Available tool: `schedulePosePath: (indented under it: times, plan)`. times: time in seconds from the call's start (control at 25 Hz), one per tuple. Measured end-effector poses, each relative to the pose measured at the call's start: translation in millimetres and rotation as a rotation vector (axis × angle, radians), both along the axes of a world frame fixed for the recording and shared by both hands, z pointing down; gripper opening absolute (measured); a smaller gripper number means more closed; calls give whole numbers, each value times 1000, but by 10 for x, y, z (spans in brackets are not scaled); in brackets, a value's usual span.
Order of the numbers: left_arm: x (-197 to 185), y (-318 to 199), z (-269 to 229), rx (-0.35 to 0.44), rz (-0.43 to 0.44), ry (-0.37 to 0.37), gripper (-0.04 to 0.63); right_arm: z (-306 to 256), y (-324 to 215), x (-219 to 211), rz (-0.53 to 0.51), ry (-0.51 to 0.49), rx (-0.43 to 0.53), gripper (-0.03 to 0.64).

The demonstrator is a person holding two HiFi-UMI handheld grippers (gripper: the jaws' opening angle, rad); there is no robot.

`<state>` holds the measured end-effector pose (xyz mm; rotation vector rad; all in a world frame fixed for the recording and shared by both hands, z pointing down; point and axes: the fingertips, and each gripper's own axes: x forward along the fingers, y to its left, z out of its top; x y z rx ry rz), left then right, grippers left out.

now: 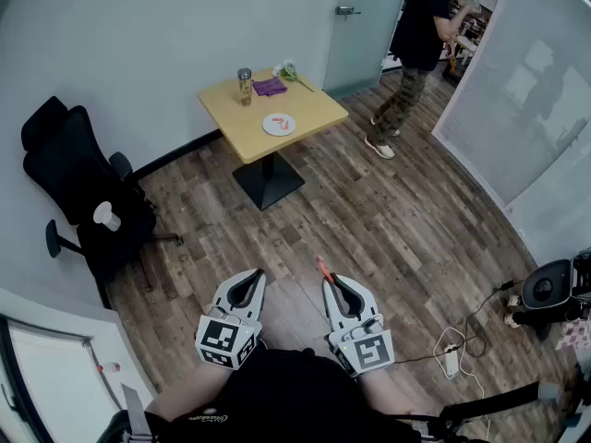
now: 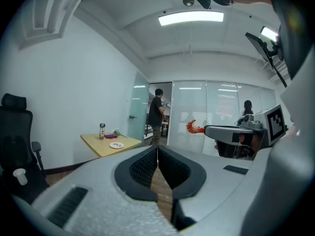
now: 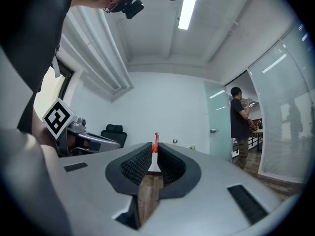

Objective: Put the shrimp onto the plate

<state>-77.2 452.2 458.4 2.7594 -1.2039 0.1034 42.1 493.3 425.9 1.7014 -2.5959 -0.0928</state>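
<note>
shrimp (image 1: pixel 321 268) sits pinched in the right gripper (image 1: pixel 327 282), plate (image 1: pixel 279 125) well apart.

On the table (image 1: pixel 309 109), plate (image 1: pixel 279 125) at the near side, bottle (image 1: pixel 245 86) and cloth (image 1: pixel 270 87) behind it; left of the table, chair (image 1: pixel 78 192) bearing a cup (image 1: pixel 107 216); right of the table, a person (image 1: pixel 416 35); well before the table, left gripper (image 1: pixel 247 282) beside right gripper (image 1: pixel 329 284), shrimp (image 1: pixel 322 268) at the latter's tips.

Yellow worktop (image 1: pixel 309 109) on the plank floor (image 1: pixel 388 220); on it a white plate (image 1: pixel 279 124), a bottle (image 1: pixel 245 86), a purple cloth (image 1: pixel 270 87) and greenery (image 1: pixel 290 72); plate set apart.
</note>
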Motion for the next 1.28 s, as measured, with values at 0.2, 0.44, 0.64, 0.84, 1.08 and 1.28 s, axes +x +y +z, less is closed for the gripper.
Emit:
schedulePosePath:
  times: [0.2,0.44,0.64,0.84,1.08,1.28]
  plan:
    - [82,-14,-31,1,1,2,5,21,-10,58,-8,0,-5,37]
    - [297,-21,-34,4,-5,-6,6,-61,-20,224,-33,-34,13,37]
    - [521,21,-44,15,-17,-7,5,-56,18,435,-81,-77,26,35]
    - [715,125,4,19,-32,-5,6,-117,79,585,-101,-57,57,35]
    - [853,158,-36,31,-38,-4,5,-108,99,698,-121,-18,59,35]
    - [855,109,-6,27,-61,10,5,-45,33,663,-157,-2,45,35]
